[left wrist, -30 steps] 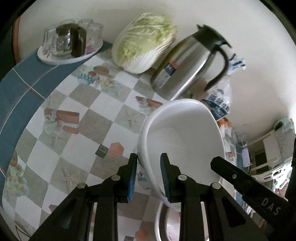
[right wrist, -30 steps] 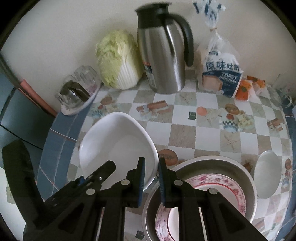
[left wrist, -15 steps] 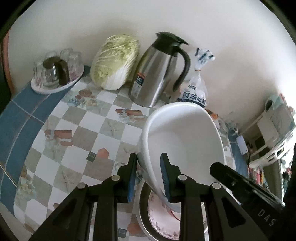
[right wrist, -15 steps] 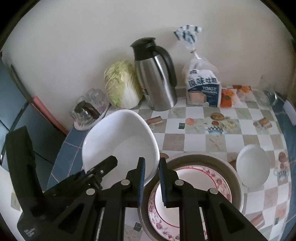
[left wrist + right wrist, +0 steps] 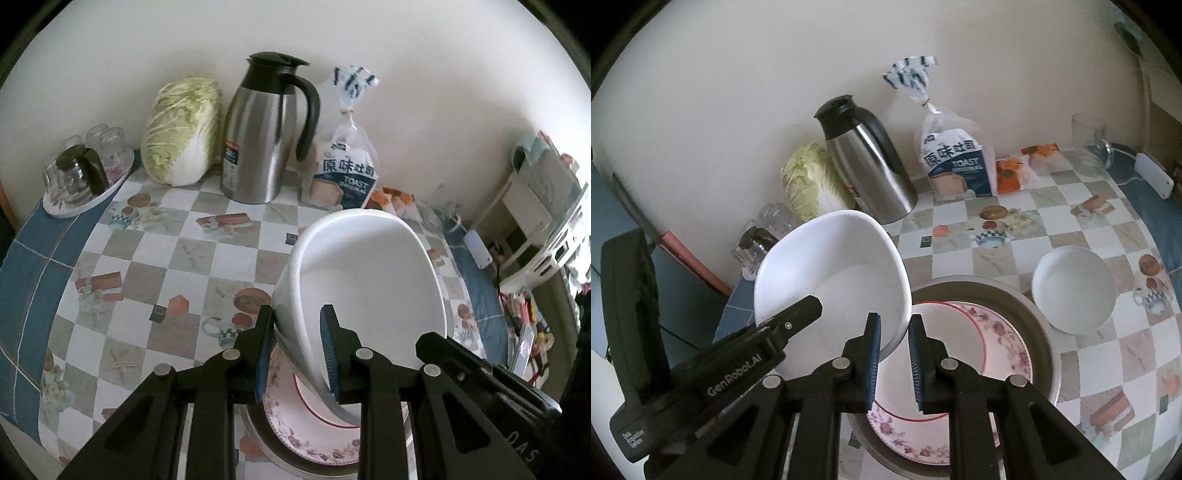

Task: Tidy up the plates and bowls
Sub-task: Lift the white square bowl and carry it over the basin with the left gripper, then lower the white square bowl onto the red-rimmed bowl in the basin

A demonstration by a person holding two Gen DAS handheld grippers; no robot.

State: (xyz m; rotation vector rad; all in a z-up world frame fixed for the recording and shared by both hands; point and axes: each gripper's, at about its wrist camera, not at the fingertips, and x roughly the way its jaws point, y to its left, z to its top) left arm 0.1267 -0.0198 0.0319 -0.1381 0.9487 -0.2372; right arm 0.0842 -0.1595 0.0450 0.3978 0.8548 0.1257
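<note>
Jaws of the left gripper (image 5: 297, 350) clench the white bowl's (image 5: 369, 288) rim, tilted above the floral plate (image 5: 314, 435); the right gripper (image 5: 894, 354) grasps nothing, its fingers narrowly parted beside that bowl.

Home kitchen table: cabbage (image 5: 183, 129), thermos (image 5: 262, 136), bread (image 5: 347, 173).

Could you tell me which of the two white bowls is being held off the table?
The larger bowl, tilted, pinched by the left gripper; the smaller bowl rests on the table.
</note>
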